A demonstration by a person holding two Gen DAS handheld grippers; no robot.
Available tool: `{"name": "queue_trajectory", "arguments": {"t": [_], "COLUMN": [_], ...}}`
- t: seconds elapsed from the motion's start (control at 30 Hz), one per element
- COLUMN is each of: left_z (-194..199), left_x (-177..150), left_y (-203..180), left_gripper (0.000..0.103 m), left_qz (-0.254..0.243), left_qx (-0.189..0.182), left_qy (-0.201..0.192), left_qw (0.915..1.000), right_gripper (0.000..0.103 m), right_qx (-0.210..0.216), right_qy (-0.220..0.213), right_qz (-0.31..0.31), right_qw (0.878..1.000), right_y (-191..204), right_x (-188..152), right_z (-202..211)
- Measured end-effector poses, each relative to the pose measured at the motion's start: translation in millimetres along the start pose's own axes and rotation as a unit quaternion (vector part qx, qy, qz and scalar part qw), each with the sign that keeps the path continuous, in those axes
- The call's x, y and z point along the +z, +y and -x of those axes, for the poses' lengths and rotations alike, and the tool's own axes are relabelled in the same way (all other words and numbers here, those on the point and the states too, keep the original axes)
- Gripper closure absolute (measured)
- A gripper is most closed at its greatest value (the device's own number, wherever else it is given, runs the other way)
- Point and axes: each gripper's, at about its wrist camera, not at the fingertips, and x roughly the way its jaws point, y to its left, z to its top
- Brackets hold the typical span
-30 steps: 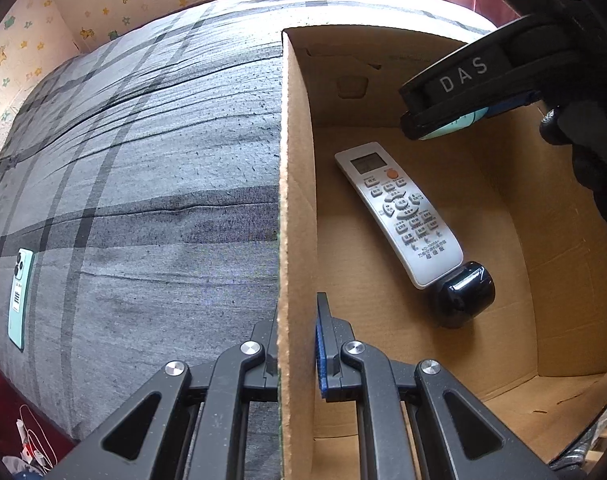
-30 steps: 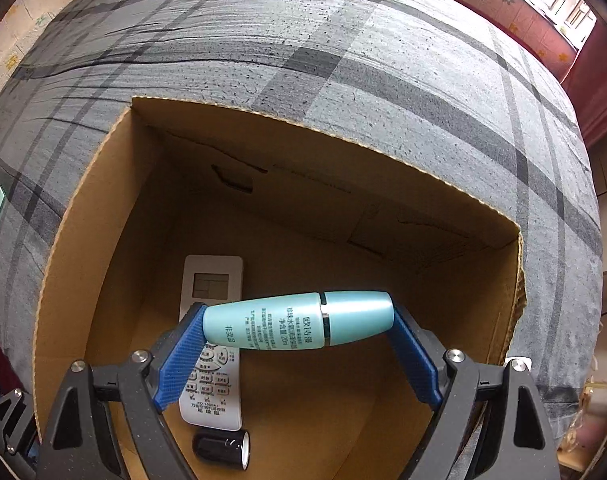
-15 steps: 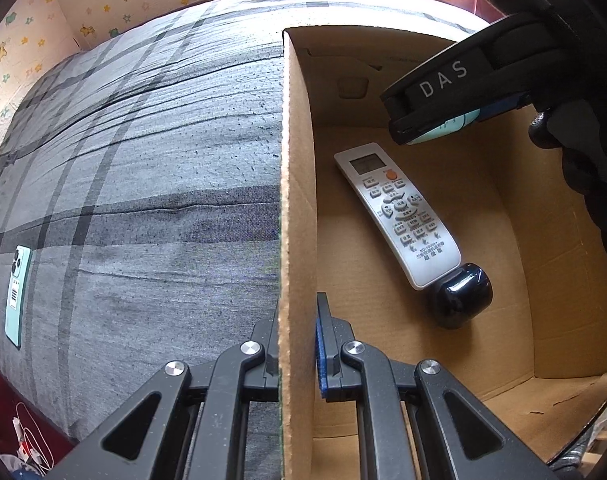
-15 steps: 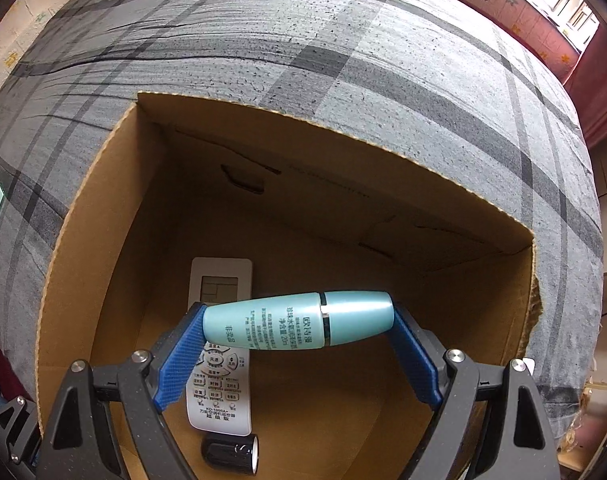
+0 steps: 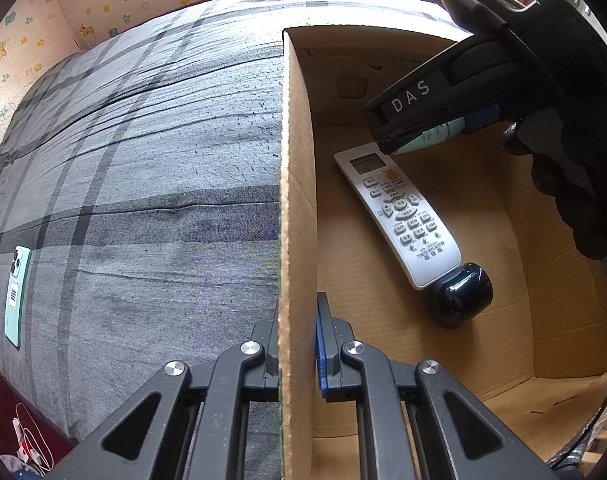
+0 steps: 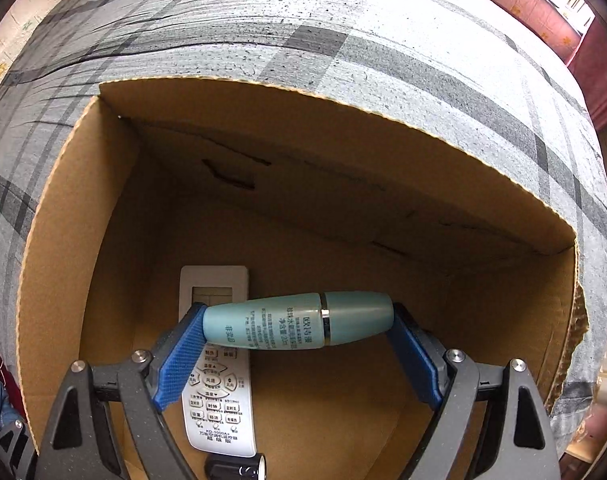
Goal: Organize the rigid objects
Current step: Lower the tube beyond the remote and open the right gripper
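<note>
Inside one box [image 6: 103, 168], one remote [image 6: 219, 408], one bottle [image 6: 295, 320]

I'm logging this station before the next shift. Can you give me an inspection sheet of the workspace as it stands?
Surface: grey plaid bedcover, wrinkled.
Job's things: open cardboard box on the bedcover; inside lie a white remote and a small black case touching its lower end. A teal bottle is held above them.
Clutter: a teal phone lies on the bedcover, outside the box.
Grippers: left tool shut on the box wall; right tool clamps the bottle end to end.
Cables: white cable on the floor beside the bed.
Surroundings: patterned wallpaper, red curtain.
</note>
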Motion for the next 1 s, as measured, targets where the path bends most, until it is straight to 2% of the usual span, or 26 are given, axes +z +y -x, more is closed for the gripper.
{"name": "queue_trajectory", "arguments": {"t": [0.3, 0.43, 0.83, 1.0], "left_z": [1, 1, 1, 0], "left_x": [0, 1, 1, 1], "left_y": [-1, -2, -2, -4], "left_gripper": [0.091, 0.092, 0.092, 0.091], "left_qz": [-0.001, 0.000, 0.002, -0.006], "left_qx": [0.001, 0.003, 0.004, 0.009], "left_qy": [0.001, 0.001, 0.001, 0.001], "left_qw": [1.0000, 1.0000, 1.0000, 0.9999], "right_gripper": [0.011, 0.001, 0.000, 0.000], "right_qx": [0.003, 0.007, 0.009, 0.010], "right_qy": [-0.010, -0.020, -0.061, -0.073], "right_qz": [-0.012, -0.009, 0.007, 0.001], "right_qw": [1.000, 1.000, 0.998, 0.997], "right_y": [-3, -1, 13, 1], "right_x": [1, -1, -21, -23], "right_z": [2, 9, 54, 70]}}
